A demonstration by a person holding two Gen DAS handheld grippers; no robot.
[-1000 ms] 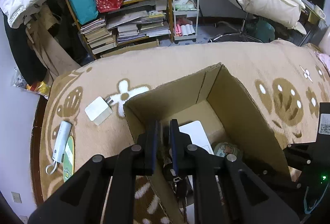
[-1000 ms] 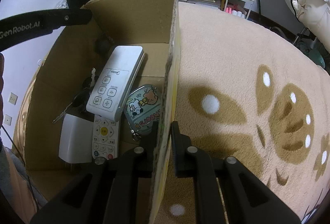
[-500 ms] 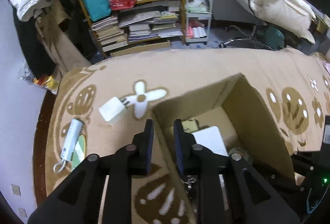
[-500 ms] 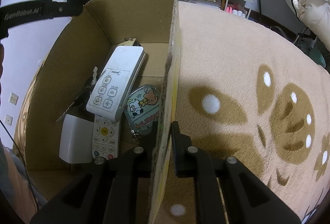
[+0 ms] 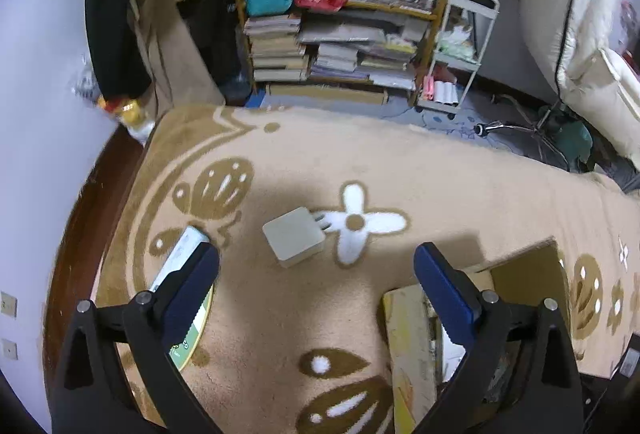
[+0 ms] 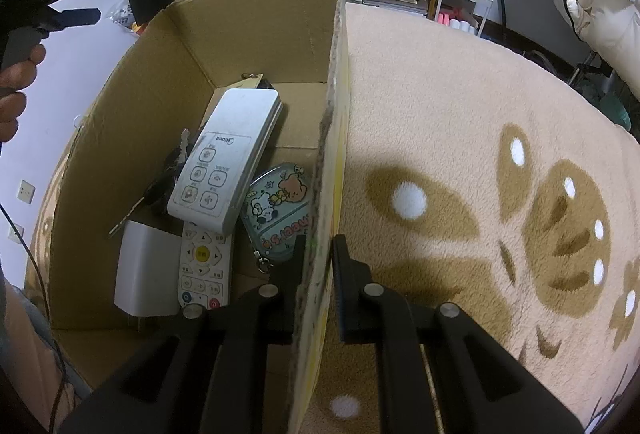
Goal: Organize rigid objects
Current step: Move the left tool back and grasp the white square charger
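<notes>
Left tool (image 5: 316, 270): jaws opening, nothing between. Right tool (image 6: 318, 262): clamped on cardboard box (image 6: 256, 34) wall. Inside box: two remotes, long axes toward far wall; one charger (image 5: 294, 242) outside, prongs toward bookshelf (image 5: 340, 14).

1. One cardboard box (image 6: 256, 46), its wall between the right jaws.
2. Two remotes in the box: a big white one (image 6: 224, 158) and a small one (image 6: 202, 266).
3. One cartoon keychain (image 6: 276, 210) beside them.
4. One white plug block (image 5: 294, 242) ahead of the left jaws.
5. One white block (image 6: 146, 270) in the box.
</notes>
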